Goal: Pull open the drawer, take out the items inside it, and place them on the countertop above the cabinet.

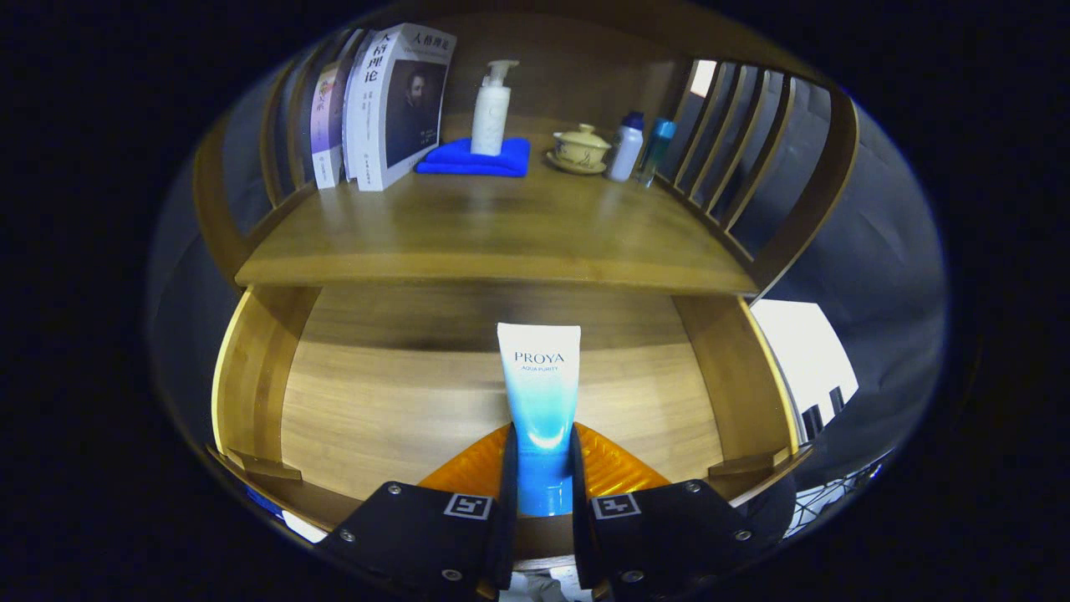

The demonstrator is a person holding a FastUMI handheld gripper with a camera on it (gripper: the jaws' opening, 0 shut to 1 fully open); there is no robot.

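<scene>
Wooden cabinet, drawer [351,410] pulled open below the countertop [501,226]. Gripper [542,468] clamped on the cap end of a tube [539,385], both fingers pressing it, tube pointing ahead over the drawer floor. Beyond, on countertop: books [384,109], pump bottle [491,109] on blue cloth [476,159], lidded cup [581,149], two small bottles [639,149]

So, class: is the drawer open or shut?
Open: the drawer is pulled out below the countertop, its floor showing around the tube the tool grips.

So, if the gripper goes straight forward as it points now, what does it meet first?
Holding the tube, the gripper would probably meet the drawer back, under the countertop edge; depth is unclear.
</scene>
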